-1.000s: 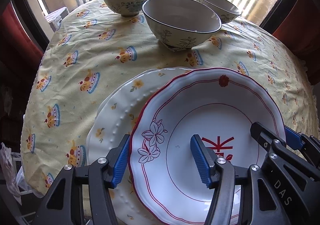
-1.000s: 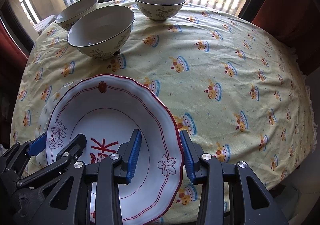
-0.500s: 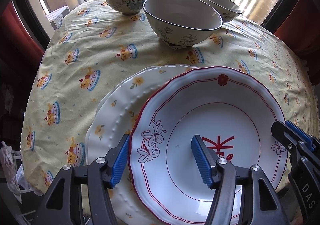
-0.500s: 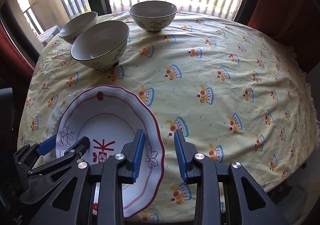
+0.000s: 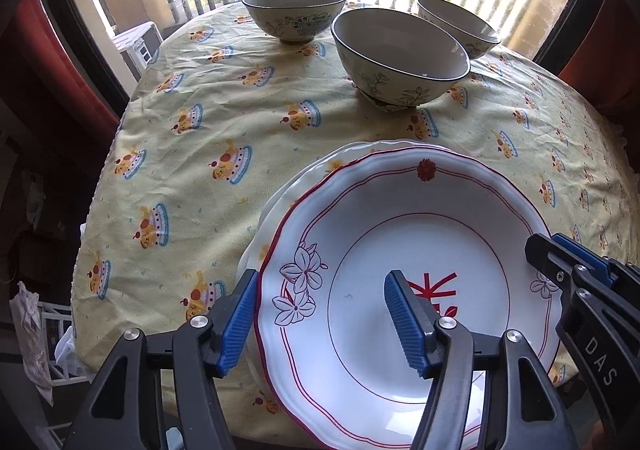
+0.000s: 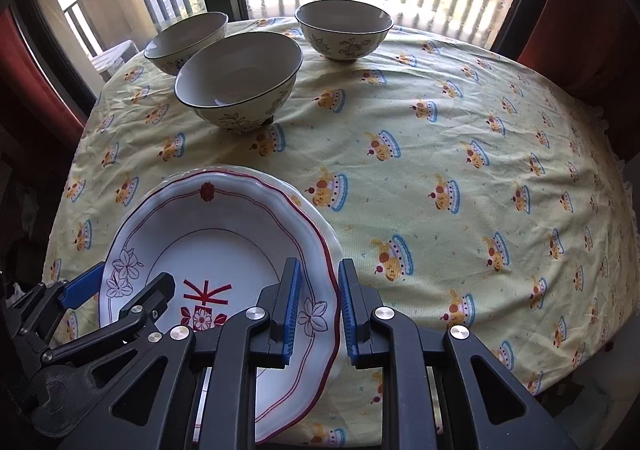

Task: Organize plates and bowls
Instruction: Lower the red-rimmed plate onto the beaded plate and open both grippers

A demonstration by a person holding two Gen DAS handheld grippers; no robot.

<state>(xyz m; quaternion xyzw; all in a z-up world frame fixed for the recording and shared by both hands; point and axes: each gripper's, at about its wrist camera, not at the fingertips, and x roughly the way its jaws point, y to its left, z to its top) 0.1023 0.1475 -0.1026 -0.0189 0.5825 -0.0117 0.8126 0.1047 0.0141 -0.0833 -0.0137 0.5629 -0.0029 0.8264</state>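
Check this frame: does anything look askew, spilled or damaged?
Little stands out. The red-rimmed plate sits off-centre on the white plate beneath, which shows only along one side. The three bowls stand upright and empty, unstacked. The tablecloth is wrinkled. No spills or chips show.

On the right gripper [image 5: 592,334], at the near right of your left wrist view, you can read "DAS" in pale capitals. The red-rimmed plate [image 5: 400,217] carries a red character at its centre, half hidden and unreadable.
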